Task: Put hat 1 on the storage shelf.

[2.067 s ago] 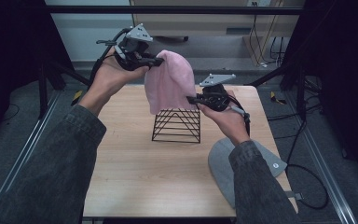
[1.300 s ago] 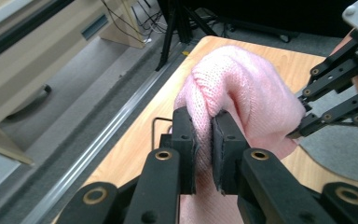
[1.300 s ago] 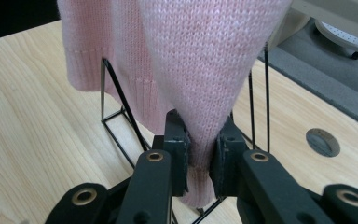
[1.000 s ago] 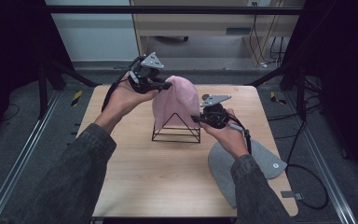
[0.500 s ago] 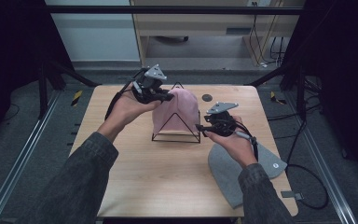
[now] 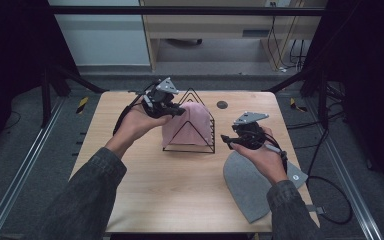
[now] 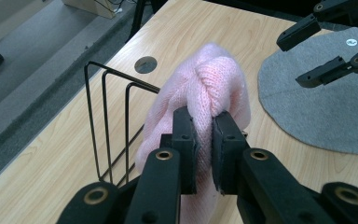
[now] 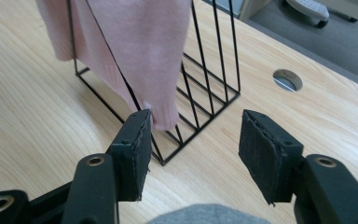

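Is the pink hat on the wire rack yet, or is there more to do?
Nearly there. Done: the pink knit hat already hangs over the black wire rack, and the right claw has just been opening with nothing between its pads. In hand: the left claw pinches the hat's top. Left, likely: let go there, then perhaps do the same with the grey hat lying flat on the table.

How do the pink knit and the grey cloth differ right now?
The pink knit hangs in the wire rack, pinched by the left gripper; the grey cloth lies flat on the table, unheld. The knit is bunched, the grey cloth spread out. Both are soft fabric.
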`<action>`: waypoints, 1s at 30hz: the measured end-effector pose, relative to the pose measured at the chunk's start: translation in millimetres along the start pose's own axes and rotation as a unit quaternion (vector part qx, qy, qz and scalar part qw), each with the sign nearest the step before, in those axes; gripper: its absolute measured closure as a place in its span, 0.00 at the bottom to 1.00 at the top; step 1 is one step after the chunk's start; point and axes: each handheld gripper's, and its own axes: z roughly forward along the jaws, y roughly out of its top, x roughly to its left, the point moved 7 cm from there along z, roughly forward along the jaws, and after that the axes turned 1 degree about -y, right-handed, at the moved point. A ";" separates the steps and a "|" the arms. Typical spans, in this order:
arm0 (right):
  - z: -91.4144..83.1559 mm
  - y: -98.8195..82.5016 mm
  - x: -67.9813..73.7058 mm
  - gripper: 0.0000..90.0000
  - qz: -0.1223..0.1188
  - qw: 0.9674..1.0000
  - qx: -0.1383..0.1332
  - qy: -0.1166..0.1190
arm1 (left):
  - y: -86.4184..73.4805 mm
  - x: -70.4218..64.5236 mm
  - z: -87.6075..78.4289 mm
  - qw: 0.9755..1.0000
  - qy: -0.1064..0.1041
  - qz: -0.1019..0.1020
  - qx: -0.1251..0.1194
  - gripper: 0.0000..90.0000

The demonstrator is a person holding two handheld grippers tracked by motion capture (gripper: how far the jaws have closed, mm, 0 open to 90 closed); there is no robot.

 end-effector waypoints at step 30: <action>-7.8 -40.9 -35.1 0.46 0.039 0.998 0.041 -0.035 | -24.2 -2.4 20.8 0.999 -0.009 -0.024 0.022 0.83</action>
